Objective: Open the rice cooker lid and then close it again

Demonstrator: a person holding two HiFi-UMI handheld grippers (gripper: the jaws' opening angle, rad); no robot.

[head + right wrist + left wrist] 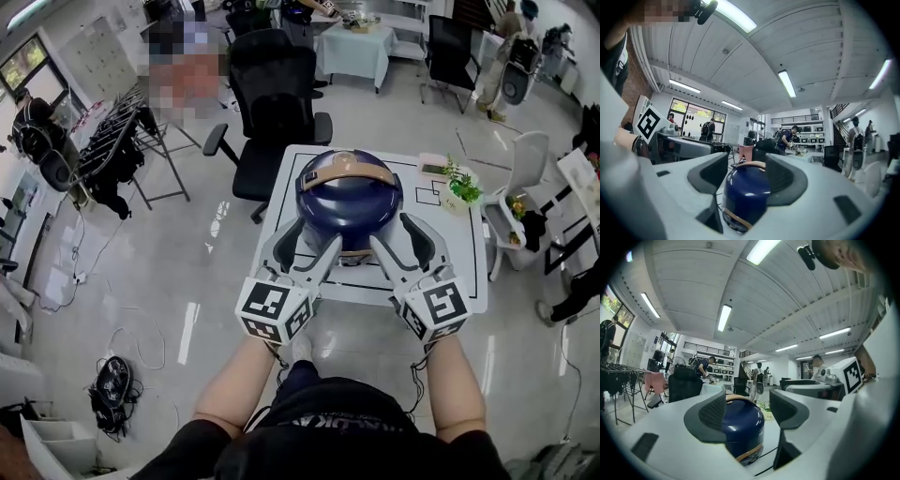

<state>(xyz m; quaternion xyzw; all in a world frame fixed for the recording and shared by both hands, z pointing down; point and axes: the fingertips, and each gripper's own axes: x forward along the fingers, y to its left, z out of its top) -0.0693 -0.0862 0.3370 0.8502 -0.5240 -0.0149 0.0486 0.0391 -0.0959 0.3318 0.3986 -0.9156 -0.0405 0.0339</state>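
I hold both grippers at the near side of the dark blue rice cooker (pixel 349 202), which stands in the middle of a white table (pixel 469 281) marked with black lines. Its lid looks shut.

From the head view, the left gripper (pixel 305 246) and right gripper (pixel 398 242) flank the cooker's near edge, tips just beside its body. I cannot tell from here whether they touch it. Only this view shows the small potted plant (pixel 462 187) at the table's far right and the black office chair (pixel 277 103) beyond.

The left gripper view shows that gripper's (pixel 747 401) fingers spread wide, pressing on nothing, with the cooker (pixel 743 427) seen past them. The right gripper view shows the same for its gripper (pixel 746 164), jaws apart and the cooker (pixel 745 192) framed beyond. Only these two low views show the tan band on the cooker's side and the strip lights (pixel 787 83) overhead.
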